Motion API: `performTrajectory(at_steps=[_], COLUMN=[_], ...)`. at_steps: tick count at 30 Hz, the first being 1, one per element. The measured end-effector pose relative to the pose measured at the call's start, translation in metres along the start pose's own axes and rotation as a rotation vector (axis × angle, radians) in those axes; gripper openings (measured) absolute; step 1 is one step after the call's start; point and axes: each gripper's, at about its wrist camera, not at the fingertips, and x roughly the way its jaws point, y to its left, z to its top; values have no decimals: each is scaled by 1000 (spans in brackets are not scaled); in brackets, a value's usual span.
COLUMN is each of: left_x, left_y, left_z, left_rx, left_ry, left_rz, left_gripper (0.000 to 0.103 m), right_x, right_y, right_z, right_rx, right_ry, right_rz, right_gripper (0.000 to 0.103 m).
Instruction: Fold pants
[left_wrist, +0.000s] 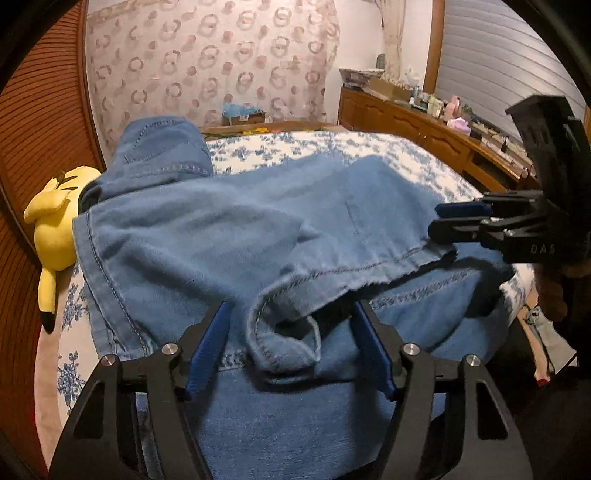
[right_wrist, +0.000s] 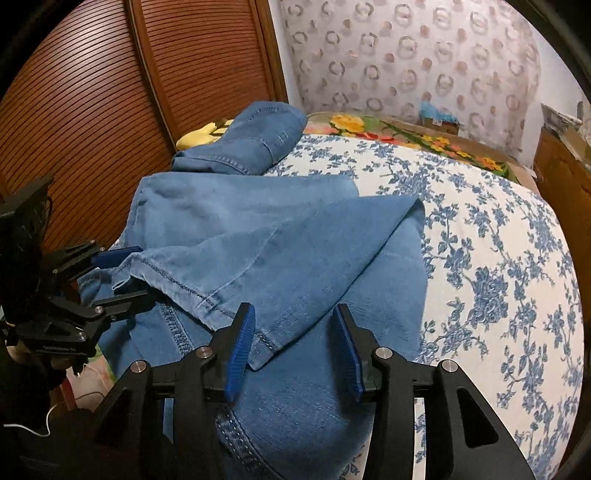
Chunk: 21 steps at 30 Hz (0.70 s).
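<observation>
Light blue denim pants (left_wrist: 229, 229) lie on a bed with a white and blue flowered cover (right_wrist: 498, 258). One leg is folded back over the rest, and its stitched hem (right_wrist: 207, 295) runs across in front of both grippers. My left gripper (left_wrist: 291, 306) stands open with a curled corner of that hem (left_wrist: 284, 347) lying loose between its blue pads. My right gripper (right_wrist: 293, 310) is open too, astride the hem's other corner (right_wrist: 266, 350). The left gripper (right_wrist: 138, 273) shows at the left in the right wrist view, and the right gripper (left_wrist: 439, 219) at the right in the left wrist view.
A further bunched part of the denim (left_wrist: 162, 147) lies at the far left of the bed. A yellow plush toy (left_wrist: 55, 229) rests against brown slatted doors (right_wrist: 92, 92). A wooden dresser (left_wrist: 424, 122) with clutter stands to the right. A flowered blanket (right_wrist: 406, 136) lies at the bed's far end.
</observation>
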Motion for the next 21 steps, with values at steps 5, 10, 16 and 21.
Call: performTrajectory(at_steps=[5, 10, 16, 21], left_x=[1, -7, -18, -49], left_y=[4, -2, 1, 6], left_z=[-4, -1, 3, 6], left_rx=[-10, 30, 15, -15], left_ry=[-4, -53, -74, -140], left_rz=[-5, -42, -31, -79], left_gripper=[59, 36, 12, 10], right_x=[16, 10, -11, -33], right_y=[2, 4, 10, 16], right_z=[4, 12, 35, 61], right_rx=[15, -29, -112, -167], right_ry=[38, -1, -94, -188], right_rz=[-1, 12, 48, 63], right_gripper=[45, 17, 3, 2])
